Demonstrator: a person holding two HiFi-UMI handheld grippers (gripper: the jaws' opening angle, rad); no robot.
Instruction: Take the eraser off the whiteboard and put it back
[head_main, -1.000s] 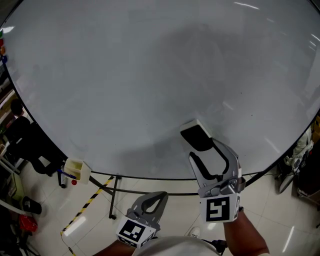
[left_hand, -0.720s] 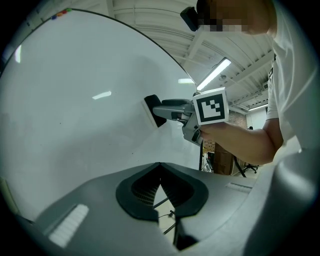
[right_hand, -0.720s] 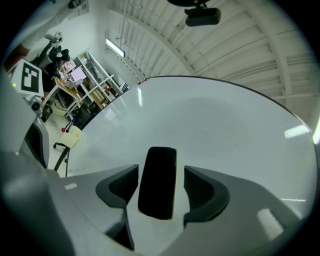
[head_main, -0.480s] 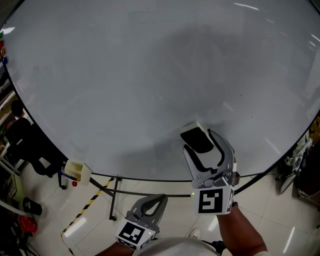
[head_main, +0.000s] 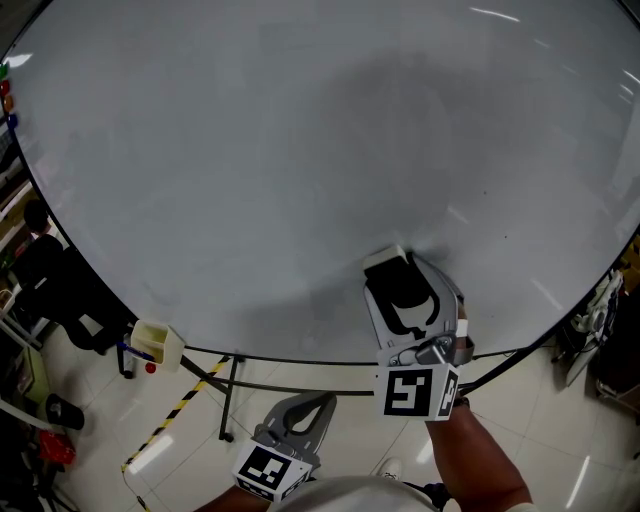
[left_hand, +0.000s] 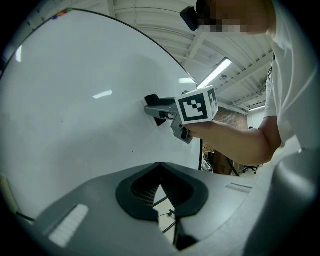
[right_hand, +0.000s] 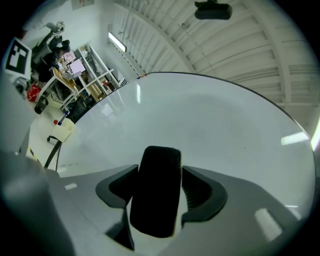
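- We see the right gripper (right_hand: 159, 170) with its jaws spread wide, one on either side of the black eraser (right_hand: 156, 200). A thin light gap shows between the eraser and the right-hand jaw, so we read no squeeze on it.
- The eraser sits flat against the whiteboard (head_main: 250, 150), in its near right part, close to the board's near edge. Its long side runs along the line of the jaws.
- Behind those jaws, the marker cube (head_main: 410, 392) faces up towards us, and the person's forearm (head_main: 480, 460) runs back to the near right.
- In the left gripper view, the right gripper meets the board head-on, with the eraser's dark end showing at its tip.
- The left gripper (left_hand: 160, 165) hangs nearer to us and to the left, clear of the board. Its jaws are closed tip to tip with nothing between them.
- Further left, a small cream holder (head_main: 155, 340) hangs at the board's near edge, with what look like markers in it.
- On the pale floor near the board's stand, we can make out a strip of yellow-and-black tape (head_main: 175, 410).
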